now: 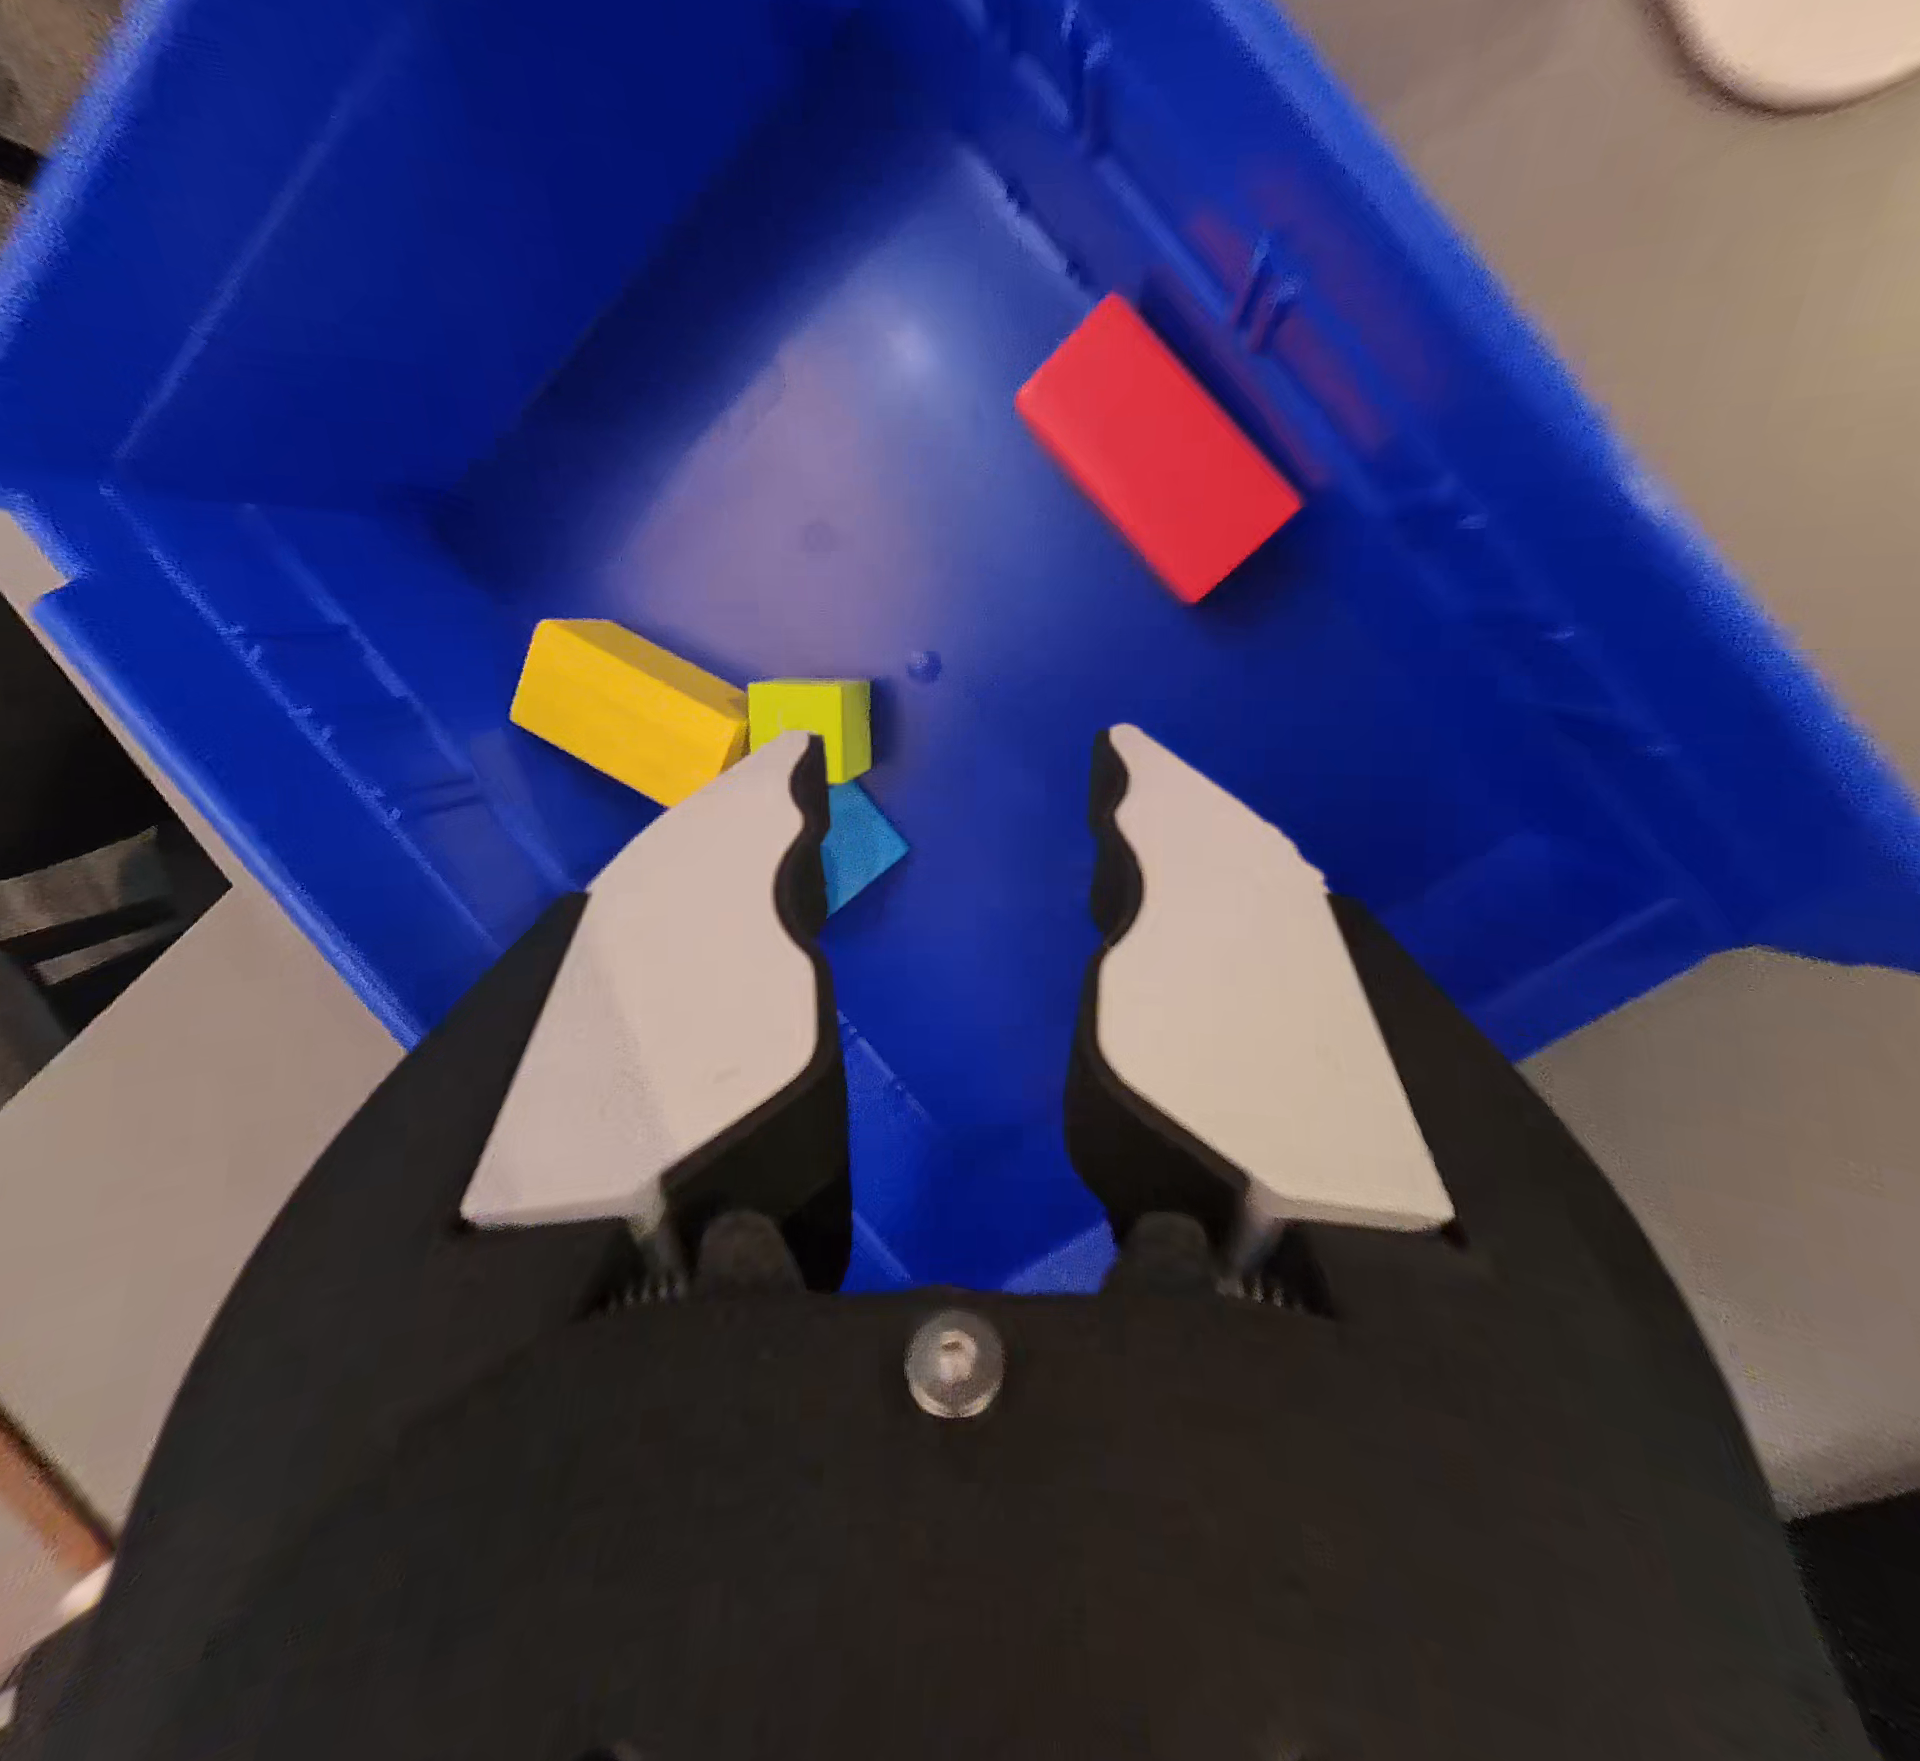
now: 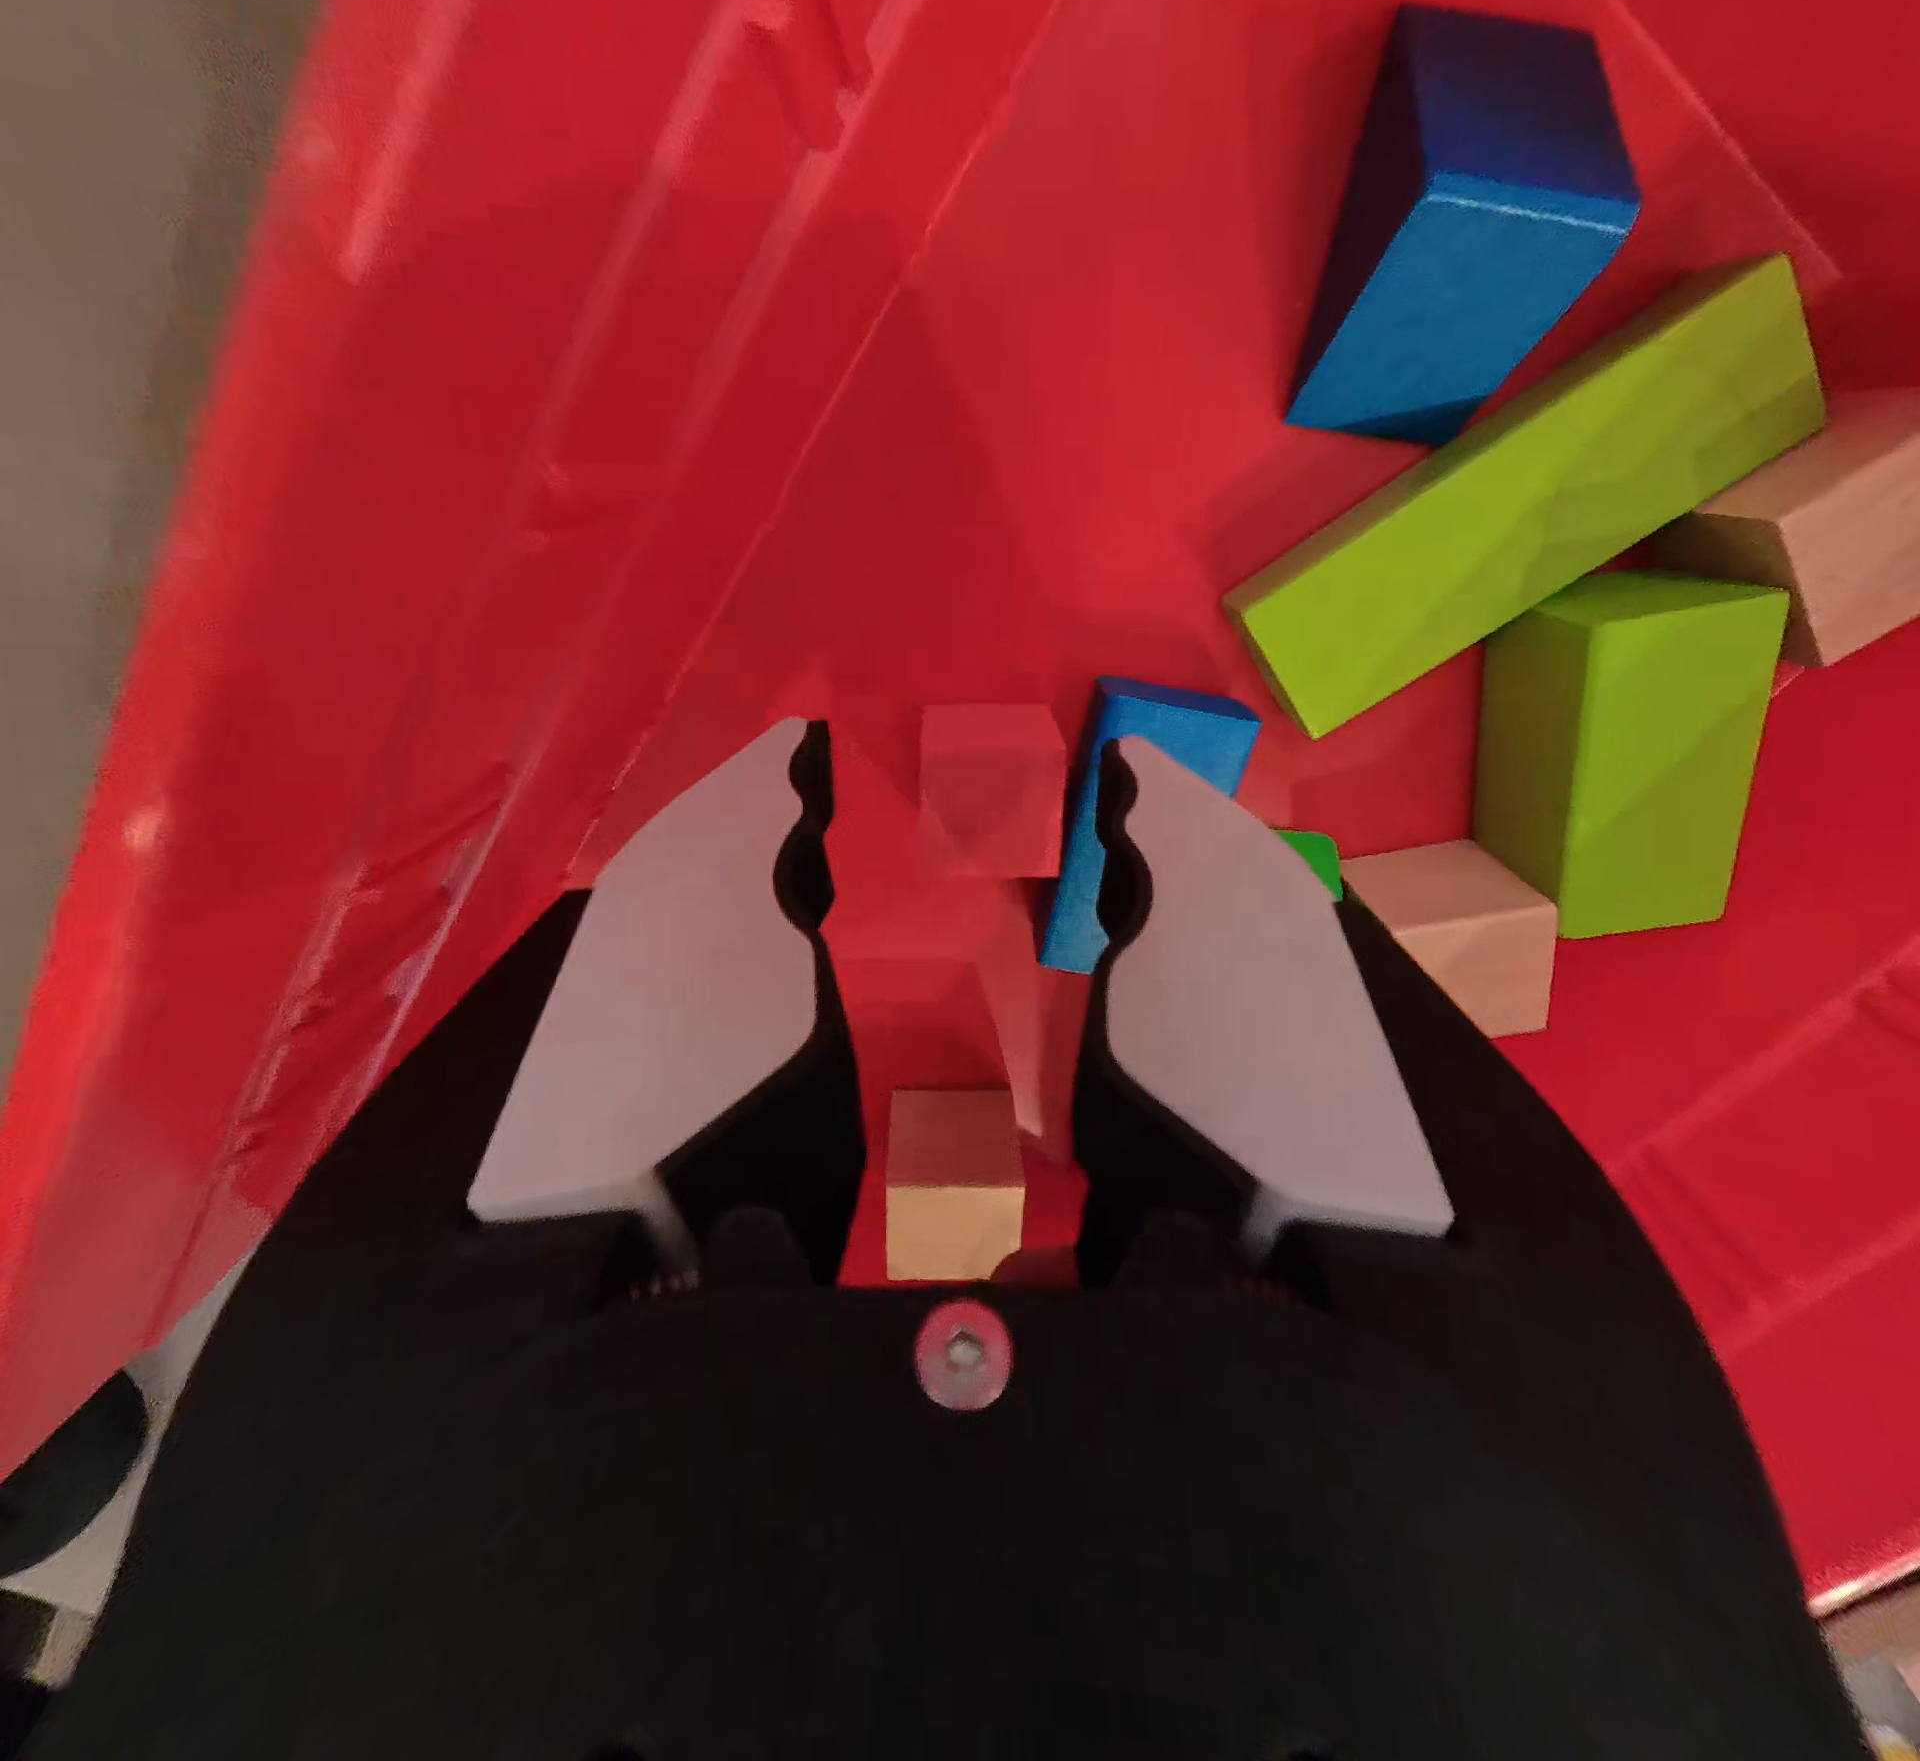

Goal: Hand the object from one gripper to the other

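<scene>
Left gripper (image 1: 951, 745) open over blue bin (image 1: 416, 205); right gripper (image 2: 961, 745) open over red bin (image 2: 520, 361).

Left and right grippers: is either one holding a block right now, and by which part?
Neither. The left gripper hangs open over the blue bin; the right gripper stands open over the red bin, a red cube untouched between its fingers.

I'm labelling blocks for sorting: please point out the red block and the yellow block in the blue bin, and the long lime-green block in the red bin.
red block (image 1: 1155, 444), left wrist view, top face.
yellow block (image 1: 623, 709), left wrist view, top face.
long lime-green block (image 2: 1527, 496), right wrist view, long upper face.
</scene>
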A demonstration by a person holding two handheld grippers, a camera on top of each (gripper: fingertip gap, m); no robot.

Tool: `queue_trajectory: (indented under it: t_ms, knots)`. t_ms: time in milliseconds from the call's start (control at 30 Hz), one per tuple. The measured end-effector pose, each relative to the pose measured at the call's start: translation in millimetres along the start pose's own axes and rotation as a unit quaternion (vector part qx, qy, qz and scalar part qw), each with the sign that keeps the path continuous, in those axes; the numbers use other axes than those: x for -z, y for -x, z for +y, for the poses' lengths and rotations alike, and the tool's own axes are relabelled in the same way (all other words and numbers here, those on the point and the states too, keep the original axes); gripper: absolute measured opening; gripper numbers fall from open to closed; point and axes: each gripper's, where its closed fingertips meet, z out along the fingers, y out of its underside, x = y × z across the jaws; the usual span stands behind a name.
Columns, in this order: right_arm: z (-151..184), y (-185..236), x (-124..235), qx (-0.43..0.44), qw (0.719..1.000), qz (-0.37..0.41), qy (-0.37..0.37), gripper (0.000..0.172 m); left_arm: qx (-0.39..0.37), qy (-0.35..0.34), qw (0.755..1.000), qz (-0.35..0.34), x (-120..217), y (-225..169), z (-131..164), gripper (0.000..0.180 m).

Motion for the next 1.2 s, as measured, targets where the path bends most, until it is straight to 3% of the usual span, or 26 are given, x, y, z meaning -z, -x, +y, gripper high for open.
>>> queue_trajectory:
  t_ms: [133, 233, 333, 400, 800, 1033, 1200]
  knots:
    - [-4, 5, 13, 0.002, 0.999, 0.01, -0.03, 0.047, -0.037, 0.08, 0.996, -0.019, -28, 18, 19, 0.051]
    - [-8, 11, 24, 0.008, 0.998, 0.016, -0.052, 0.047, 0.0, 0.169, 0.985, -0.021, -47, 28, 46, 0.05]
    - [-10, 13, 33, 0.012, 0.998, 0.023, -0.064, 0.045, 0.03, 0.176, 0.984, -0.013, -60, 30, 51, 0.05]
    - [-10, 14, 36, 0.014, 0.997, 0.026, -0.067, 0.044, 0.022, 0.168, 0.985, -0.02, -66, 32, 47, 0.052]
    - [-23, 26, 49, 0.035, 0.994, 0.032, -0.098, 0.04, 0.001, 0.136, 0.99, -0.023, -77, 40, 24, 0.029]
    - [-29, 33, 75, 0.037, 0.988, 0.041, -0.147, 0.041, 0.031, 0.044, 0.999, 0.004, -62, 23, 10, 0.027]
    - [-34, 33, 109, 0.029, 0.976, 0.082, -0.202, 0.046, 0.06, -0.054, 0.996, 0.038, -27, 6, -12, 0.028]
